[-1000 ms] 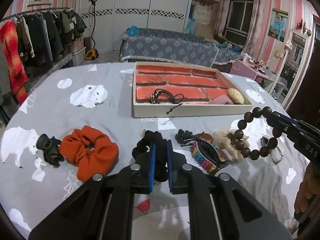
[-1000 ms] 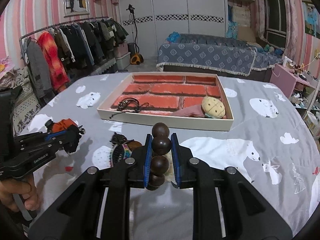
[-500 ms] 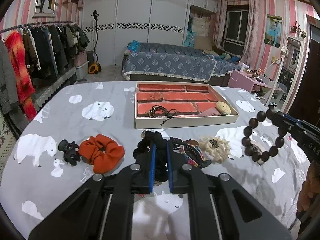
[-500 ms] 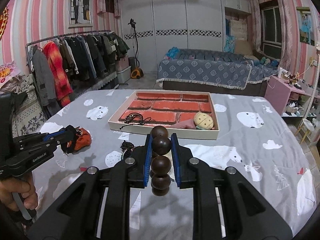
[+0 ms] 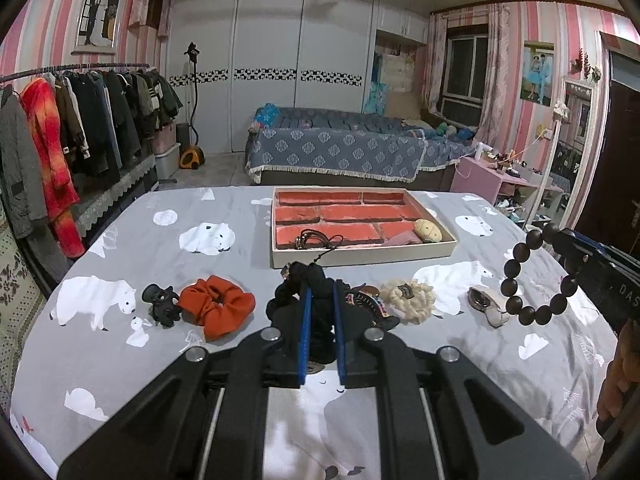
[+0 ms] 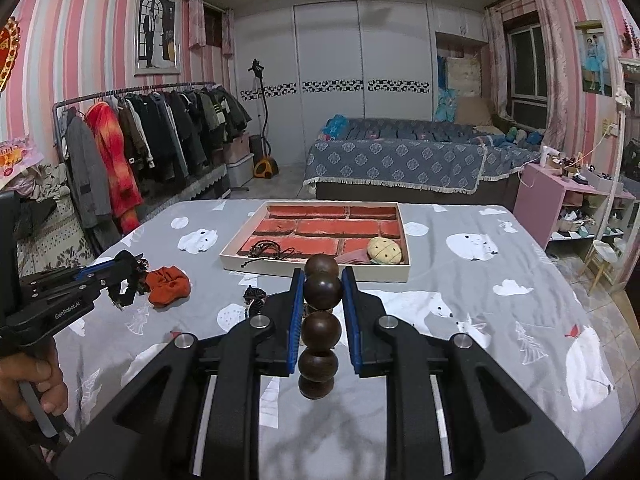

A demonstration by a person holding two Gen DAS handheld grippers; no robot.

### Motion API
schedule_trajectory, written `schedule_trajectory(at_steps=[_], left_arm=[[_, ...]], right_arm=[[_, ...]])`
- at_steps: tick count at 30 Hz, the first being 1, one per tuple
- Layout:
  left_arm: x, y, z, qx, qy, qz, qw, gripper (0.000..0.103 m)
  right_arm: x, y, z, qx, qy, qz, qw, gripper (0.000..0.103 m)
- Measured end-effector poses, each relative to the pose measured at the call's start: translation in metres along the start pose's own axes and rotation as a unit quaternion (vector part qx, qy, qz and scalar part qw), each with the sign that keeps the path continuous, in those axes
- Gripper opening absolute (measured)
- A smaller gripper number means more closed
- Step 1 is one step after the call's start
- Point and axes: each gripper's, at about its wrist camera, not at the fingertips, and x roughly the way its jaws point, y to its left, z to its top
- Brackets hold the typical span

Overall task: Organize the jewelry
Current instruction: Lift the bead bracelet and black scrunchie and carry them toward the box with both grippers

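My left gripper (image 5: 320, 286) is shut on a black scrunchie (image 5: 316, 312) and holds it above the grey bear-print table. It also shows at the left of the right wrist view (image 6: 128, 276). My right gripper (image 6: 322, 276) is shut on a dark wooden bead bracelet (image 6: 320, 328), which hangs in the air; the bracelet also shows in the left wrist view (image 5: 532, 280). The open tray (image 5: 360, 258) with a red brick-pattern floor lies ahead of both; it holds a black cord bracelet (image 5: 316, 238), a pink item and a round yellow piece (image 5: 427, 230).
On the table lie an orange scrunchie (image 5: 216, 306), a black claw clip (image 5: 162, 304), a multicoloured clip (image 5: 370, 304), a cream fluffy scrunchie (image 5: 408, 294) and a small pale clip (image 5: 488, 306). A clothes rack stands left, a bed behind.
Both grippers have risen and pulled back from the table with their loads, so the tray and the loose items look smaller and farther away.
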Motion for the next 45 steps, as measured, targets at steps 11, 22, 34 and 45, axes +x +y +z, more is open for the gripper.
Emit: schedule_trajectory(at_steps=[11,22,34,45], left_arm=[[-0.012,0.002,0.004,0.002,-0.012,0.004,0.9999,0.01],[-0.007,0.003,0.007,0.005,-0.009,0.005,0.9999,0.01],[0.025,-0.001,0.035,0.013,-0.012,0.0,0.9998,0.01],[0.086,0.003,0.069,0.009,-0.004,-0.012,0.9999,0.01]], right_arm=[[-0.015,-0.001,0.0,0.001,-0.013,-0.005,1.0,0.019],[-0.014,-0.009,0.004,0.009,-0.01,-0.006,1.0,0.019],[0.012,-0.02,0.018,0.014,-0.005,0.002,1.0,0.02],[0.076,-0.031,0.048,0.015,0.001,0.0,1.0,0.02]])
